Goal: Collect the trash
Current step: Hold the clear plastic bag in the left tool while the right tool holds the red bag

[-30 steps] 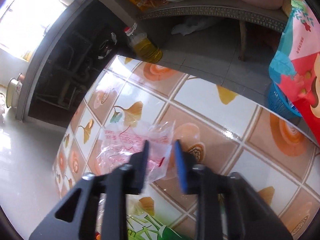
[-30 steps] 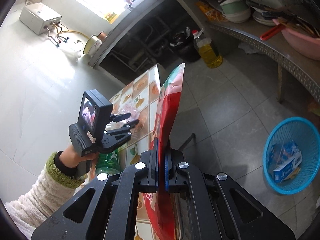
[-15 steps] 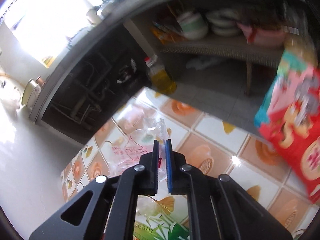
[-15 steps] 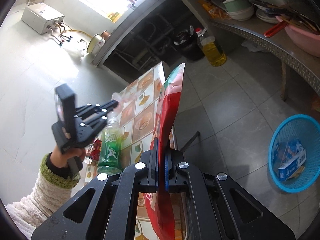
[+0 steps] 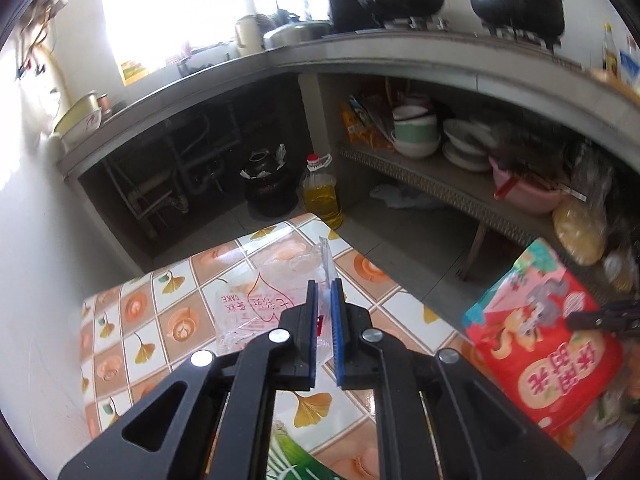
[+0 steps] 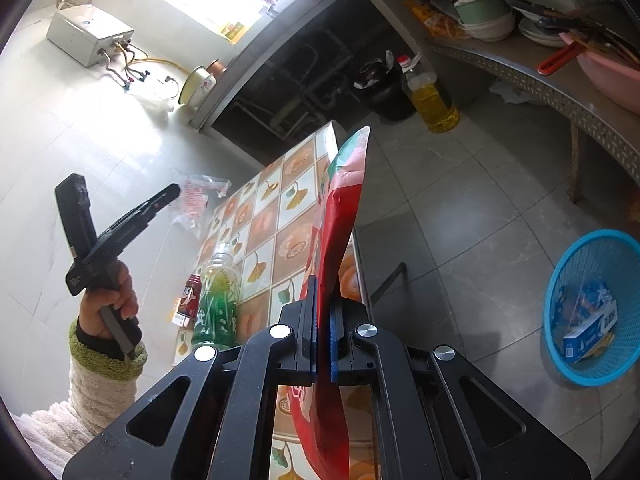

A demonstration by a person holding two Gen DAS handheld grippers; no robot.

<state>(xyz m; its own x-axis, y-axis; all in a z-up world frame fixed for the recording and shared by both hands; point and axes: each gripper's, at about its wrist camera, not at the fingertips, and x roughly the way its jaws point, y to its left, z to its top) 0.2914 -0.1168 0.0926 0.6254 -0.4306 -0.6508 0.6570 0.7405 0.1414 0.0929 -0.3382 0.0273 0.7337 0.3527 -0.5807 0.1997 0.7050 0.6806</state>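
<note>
Bright window [image 5: 192,4] above a grey counter [image 5: 400,52], grey tiled floor [image 6: 460,208], patterned table [image 5: 160,312].

Red snack bag [image 6: 334,240]: lower end cut off by near frame edge. Clear wrapper [image 5: 264,300]: near part hidden behind left gripper [image 5: 324,300]. Blue basket [image 6: 592,308] contents too small to identify. Right shelf items [image 5: 580,184] blurred.

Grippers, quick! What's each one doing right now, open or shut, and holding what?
Left gripper: shut on the clear plastic wrapper, lifted off the table.
Right gripper: shut on the red snack bag.
</note>
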